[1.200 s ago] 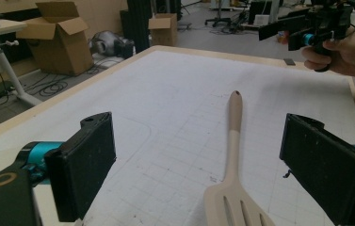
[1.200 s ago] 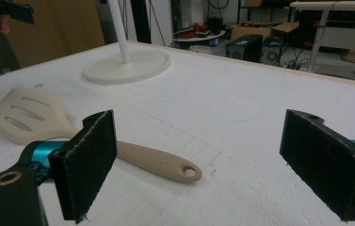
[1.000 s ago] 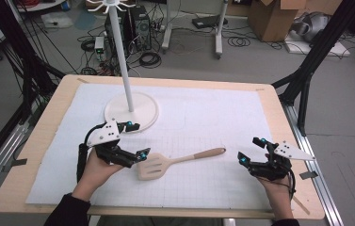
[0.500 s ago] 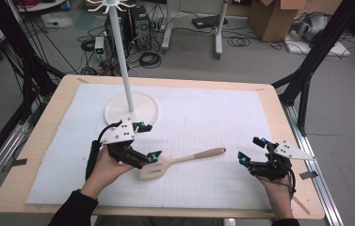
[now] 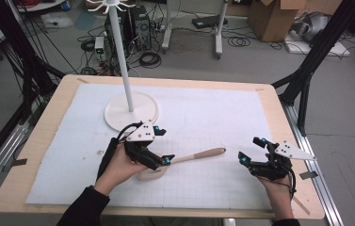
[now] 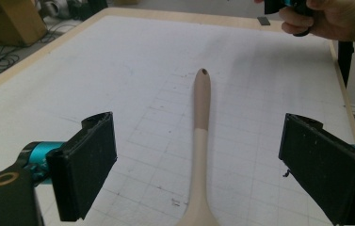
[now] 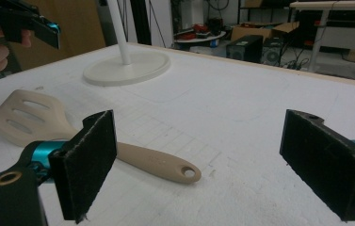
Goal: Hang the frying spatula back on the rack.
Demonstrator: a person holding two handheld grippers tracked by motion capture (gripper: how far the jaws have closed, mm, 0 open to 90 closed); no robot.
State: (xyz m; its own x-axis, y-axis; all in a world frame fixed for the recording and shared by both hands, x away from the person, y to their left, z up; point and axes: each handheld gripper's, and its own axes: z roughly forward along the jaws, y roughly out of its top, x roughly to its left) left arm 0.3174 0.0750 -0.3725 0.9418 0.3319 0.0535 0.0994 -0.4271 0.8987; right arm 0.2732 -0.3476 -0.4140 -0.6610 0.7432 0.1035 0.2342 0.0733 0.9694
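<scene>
1. Two handheld grippers are working over a counter [image 5: 48,141] that is covered by a white gridded mat [image 5: 213,117].
2. One beige slotted spatula [image 5: 198,154] is lying flat on the mat near the front middle of the counter, its handle pointing toward the person's right and its slotted blade toward the left.
3. The left gripper [image 5: 158,146] is hovering above the blade end of the spatula, with the person's left hand [image 5: 118,167] wrapped around its body.
4. In the left gripper view, its fingers [image 6: 90,165] are spreading wide on either side of the handle [image 6: 201,122], which is running straight away between them; neither pad is touching it.
5. The right gripper [image 5: 253,150] is sitting near the front right of the counter, clear of the handle tip, held by the right hand [image 5: 276,188].
6. In the right gripper view, its fingers [image 7: 88,162] are also standing wide apart and pinching nothing; the spatula's handle end, with its hanging hole [image 7: 189,173], is lying on the mat between and beyond them, and the blade [image 7: 27,117] is lying farther off to the left.
7. One white stand [image 5: 132,110], with a round base and a tall thin pole, is standing on the mat behind the left gripper, apart from the spatula.
</scene>
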